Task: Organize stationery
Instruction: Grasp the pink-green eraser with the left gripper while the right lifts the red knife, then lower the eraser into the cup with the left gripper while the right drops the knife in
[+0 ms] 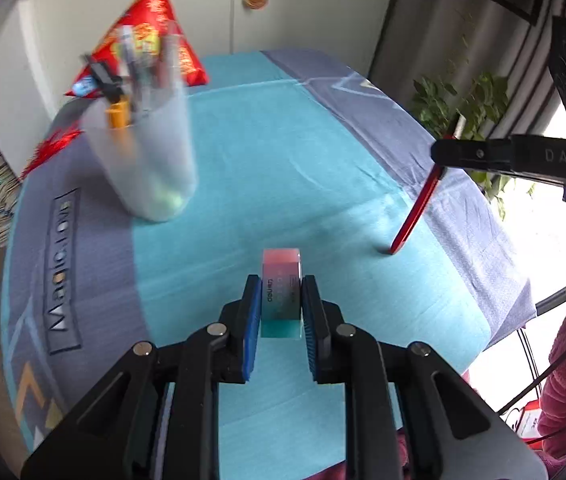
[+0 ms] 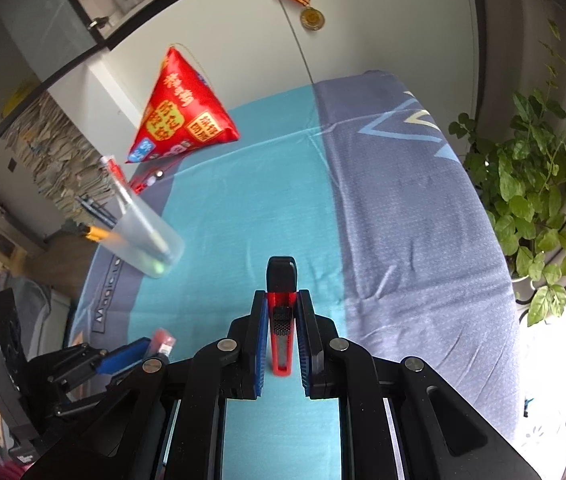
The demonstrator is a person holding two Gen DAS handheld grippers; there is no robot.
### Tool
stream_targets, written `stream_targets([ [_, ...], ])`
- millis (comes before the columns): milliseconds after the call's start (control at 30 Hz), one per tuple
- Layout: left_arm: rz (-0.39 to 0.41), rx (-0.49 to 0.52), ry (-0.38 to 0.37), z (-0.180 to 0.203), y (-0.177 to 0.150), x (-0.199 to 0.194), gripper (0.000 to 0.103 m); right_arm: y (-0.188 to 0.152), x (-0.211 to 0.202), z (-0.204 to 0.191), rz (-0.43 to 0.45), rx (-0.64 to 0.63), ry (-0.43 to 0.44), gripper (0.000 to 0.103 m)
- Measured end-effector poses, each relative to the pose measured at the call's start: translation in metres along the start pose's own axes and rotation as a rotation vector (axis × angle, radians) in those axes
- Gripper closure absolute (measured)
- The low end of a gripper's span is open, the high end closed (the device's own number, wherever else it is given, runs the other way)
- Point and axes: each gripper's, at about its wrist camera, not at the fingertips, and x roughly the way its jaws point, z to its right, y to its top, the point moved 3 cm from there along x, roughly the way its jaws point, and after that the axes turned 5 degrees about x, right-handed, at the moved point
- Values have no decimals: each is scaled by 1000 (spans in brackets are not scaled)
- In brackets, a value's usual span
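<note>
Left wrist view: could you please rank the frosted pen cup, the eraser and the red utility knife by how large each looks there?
1. Frosted pen cup, clearly largest.
2 and 3 are unsure: the red utility knife looks longer but thinner, while the eraser looks bulkier partly because it sits nearest the camera.

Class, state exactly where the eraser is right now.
In the left wrist view, the eraser sits low in the centre, clamped between the left claw's blue pads above the turquoise cloth, nearer than the frosted pen cup.
</note>
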Motion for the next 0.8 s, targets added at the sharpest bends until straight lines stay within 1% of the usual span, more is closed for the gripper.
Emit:
stream_targets([
  [100, 47, -18, 55, -17, 0, -18, 85, -2, -4, -12, 9, -19, 0, 89],
  [267, 116, -63, 100, -45, 6, -47, 85, 1, -13, -31, 44, -35, 13, 89],
  [433, 174, -84, 155, -68, 19, -67, 85, 13, -27, -65, 98, -89, 62, 89],
  [500, 195, -87, 177, -76, 27, -73, 85, 21, -35, -83, 132, -120, 88, 89],
  [633, 254, -109, 199, -94, 45, -82, 85, 35, -43, -117, 199, -184, 109, 89],
  [700, 290, -135, 200, -102, 55, -81, 85, 41, -42, -129, 214, -201, 117, 89],
  [800, 336, -192, 176, -117, 70, -76, 85, 50, -35, -146, 216, -220, 134, 89],
])
